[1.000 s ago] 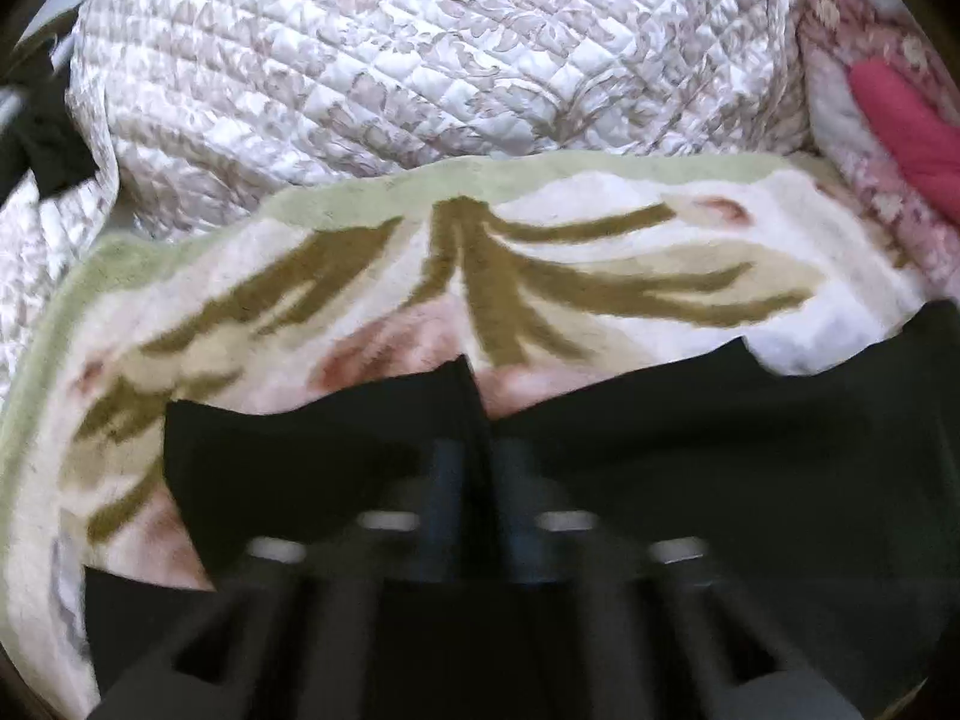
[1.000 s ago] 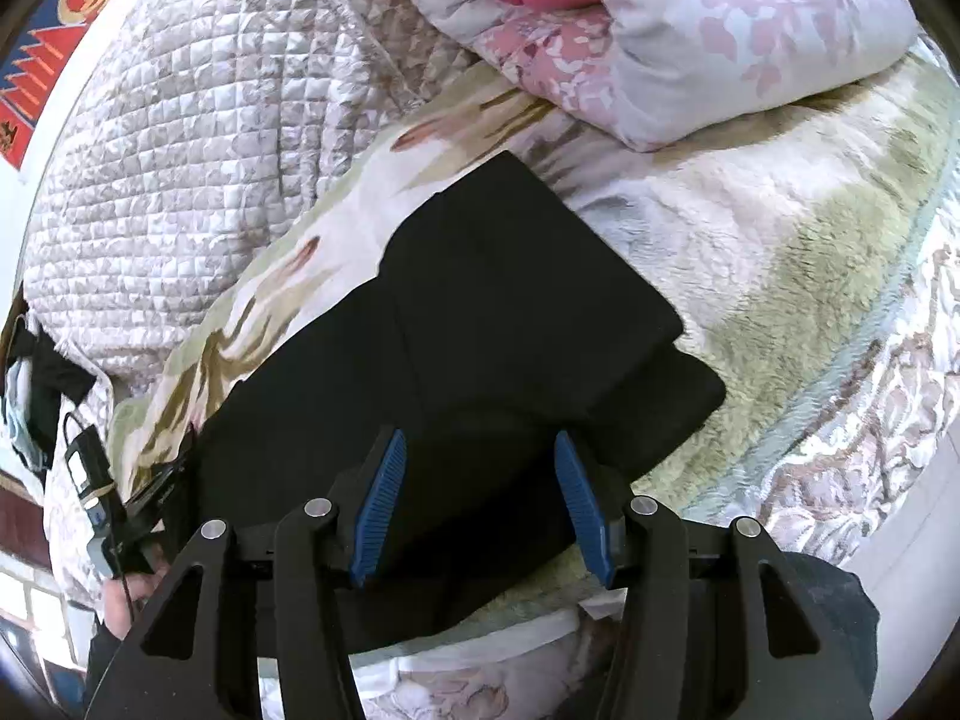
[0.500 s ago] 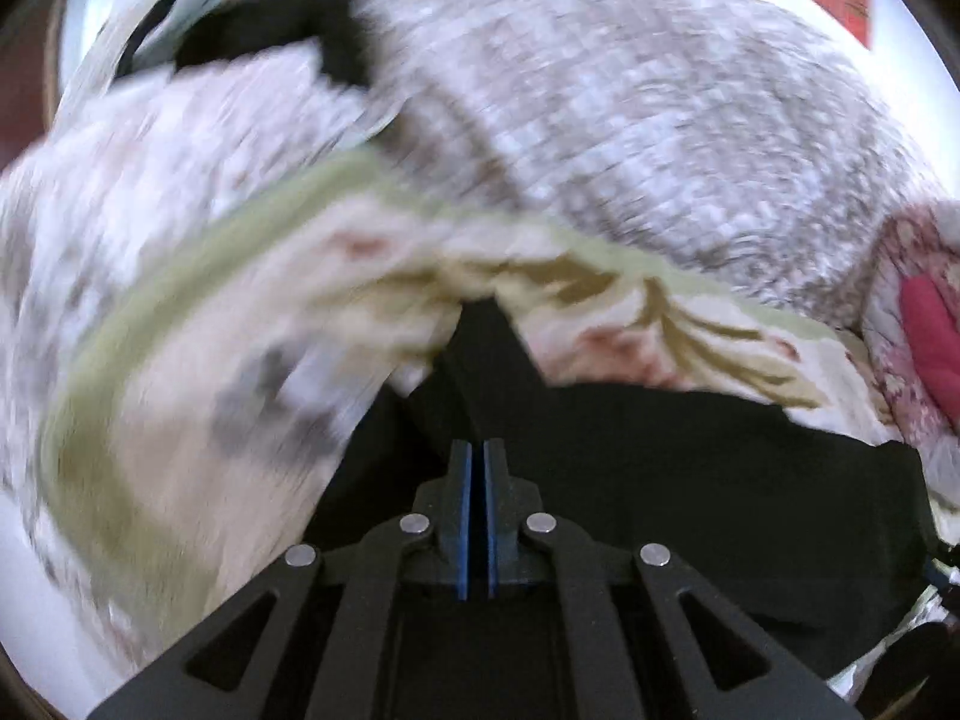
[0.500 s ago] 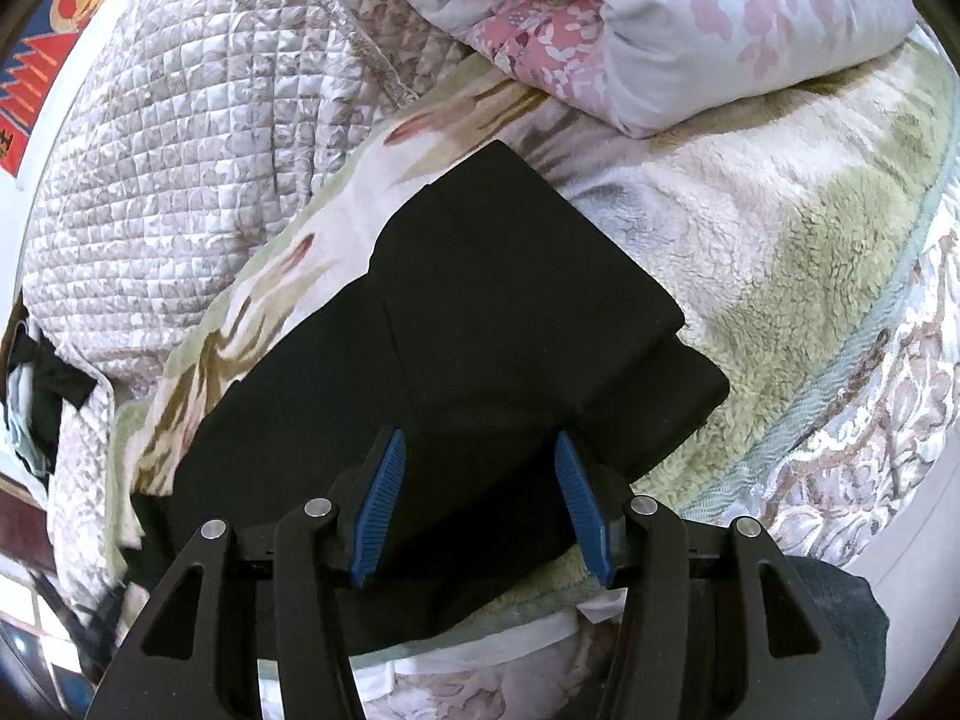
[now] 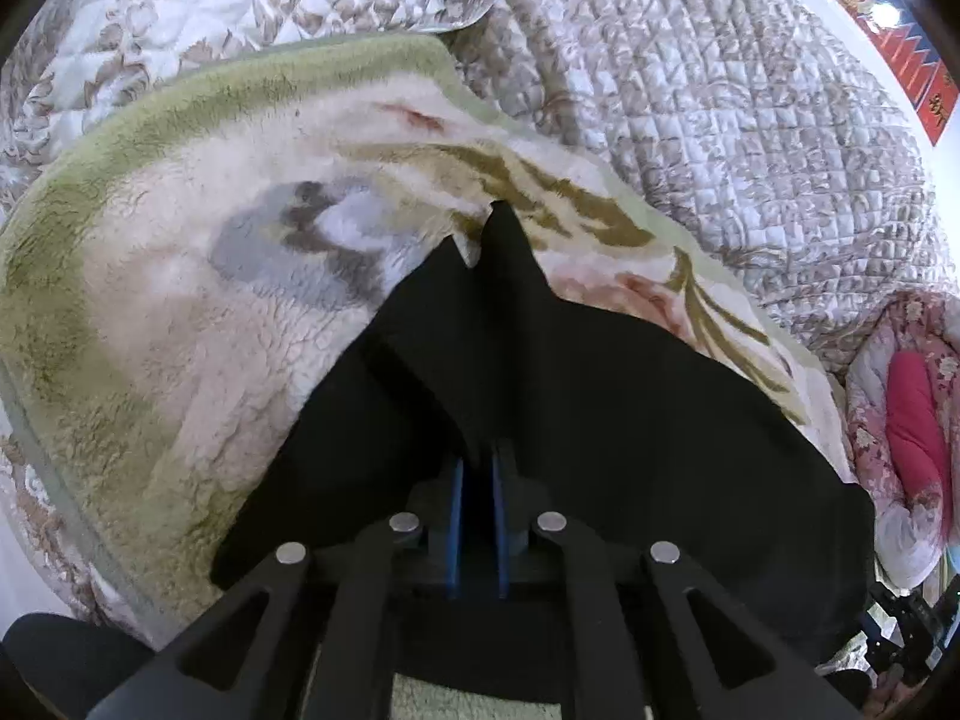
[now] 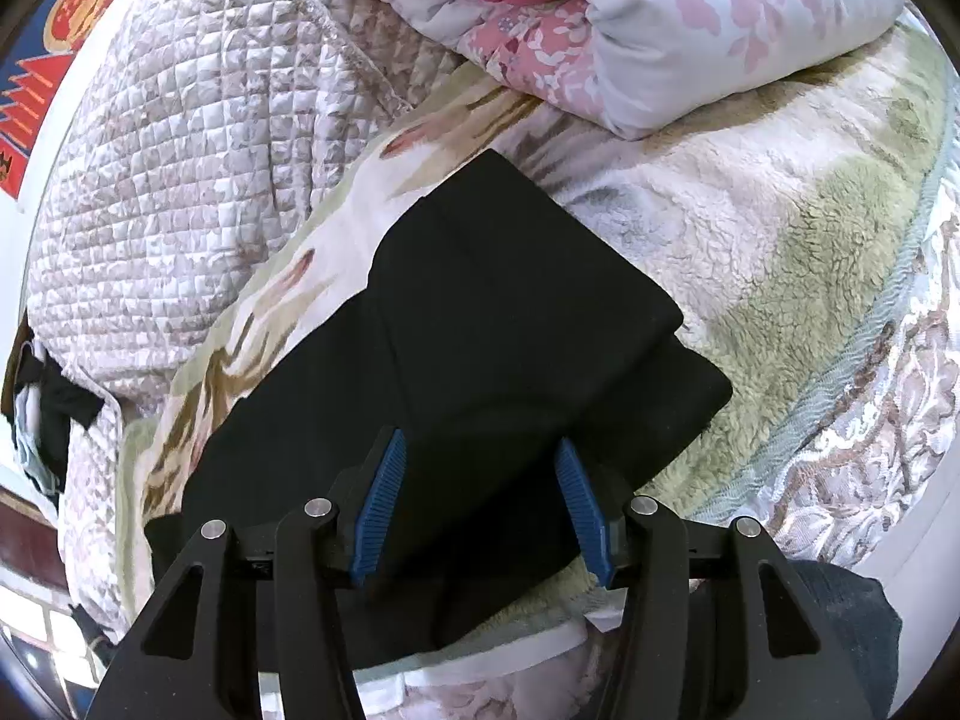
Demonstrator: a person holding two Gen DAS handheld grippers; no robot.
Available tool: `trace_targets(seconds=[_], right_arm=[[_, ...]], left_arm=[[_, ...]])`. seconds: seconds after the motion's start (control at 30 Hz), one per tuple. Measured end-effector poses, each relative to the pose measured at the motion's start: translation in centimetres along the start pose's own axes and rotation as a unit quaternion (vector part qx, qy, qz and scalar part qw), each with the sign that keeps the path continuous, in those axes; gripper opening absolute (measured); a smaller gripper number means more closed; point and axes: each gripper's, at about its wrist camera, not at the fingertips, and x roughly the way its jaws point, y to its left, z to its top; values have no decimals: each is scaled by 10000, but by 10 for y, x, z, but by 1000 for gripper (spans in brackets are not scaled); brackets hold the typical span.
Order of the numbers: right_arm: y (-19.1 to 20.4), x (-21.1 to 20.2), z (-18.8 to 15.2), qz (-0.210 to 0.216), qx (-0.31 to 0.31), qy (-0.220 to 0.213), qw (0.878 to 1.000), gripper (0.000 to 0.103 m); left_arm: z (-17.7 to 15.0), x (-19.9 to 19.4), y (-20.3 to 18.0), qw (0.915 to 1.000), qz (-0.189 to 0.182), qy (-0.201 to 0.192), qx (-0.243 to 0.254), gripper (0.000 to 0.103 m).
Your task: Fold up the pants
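- My left gripper [image 5: 477,468] sits at the bottom centre of its frame, its blue pads pressed close together on a ridge of the black pants [image 5: 600,420].
- From that pinch the cloth runs up the middle of the frame to a pointed tip; the rest of the pants spreads to the right and lower left.
- The pants lie on a fleece blanket [image 5: 180,276] with a green border and brown leaf pattern, which fills the left and centre of the left view.
- A quilted bedspread [image 5: 720,120] fills the upper right of that frame, and a pink floral duvet [image 5: 900,396] shows at the right edge.
- My right gripper [image 6: 480,480] is at the bottom centre of its frame, its jaws spread wide and holding nothing, the blue pads [image 6: 381,480] standing on either side above the cloth.
- In the right view the pants [image 6: 510,312] fill the middle as a dark slab, with one folded layer lying over another toward the right.
- The blanket [image 6: 810,228] runs along the right side, the bedspread [image 6: 180,150] fills the upper left, and the duvet [image 6: 690,18] lies across the top.
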Motion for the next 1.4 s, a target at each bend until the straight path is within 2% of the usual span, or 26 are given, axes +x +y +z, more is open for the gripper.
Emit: trace_targets(seconds=[0.27,0.37,0.4,0.43,0.47,0.53,0.67,0.77,0.87,0.93,1.0,1.2,1.3,1.4], right_arm=[[-5,6,10,167,172,-129,9996,52],[-8,6,18,257,241,-312,9989,52],[-10,6,20,250,256,-347,9988,44],[-12,6,23,223,287,-380,9986,21],[-14,5,25,246,344,-385,9984,12],[-13,-2,28,425,319,-403,9978,10],[-5,-24,25,646,215,-504,9964,9],[-17,-22,21,369,238,-446,9980,9],[-38,-5,16,207,549,12,9983,9],[-35,-8,16,188,464,-38,9987,9],[-29,-11,17,135,337,-45,9993,9],[-31,-10,13,31,290,10,9996,12],[-30,-28,13,-274,166,-239,9992,24],[-28,-50,15,-621,-22,-737,9953,28]], left_arm=[[13,17,-5,9996,201,-57,196,10],[15,19,-13,9987,355,-113,343,5],[15,17,-15,9984,390,-139,387,4],[15,14,-16,9982,406,-178,411,4],[15,11,-17,9980,408,-216,424,4],[18,-2,-18,9977,406,-344,422,4],[21,-39,-17,9966,345,-681,294,4],[13,-63,-16,9953,388,-848,264,4],[1,-56,-10,9958,503,-689,335,4],[-6,-41,0,9976,561,-358,190,4],[-11,-33,8,9981,584,-195,22,4],[-17,-37,6,9976,656,-215,30,5],[-20,-41,11,9968,771,-210,-28,7],[-16,-55,21,9931,1068,-426,-233,8]])
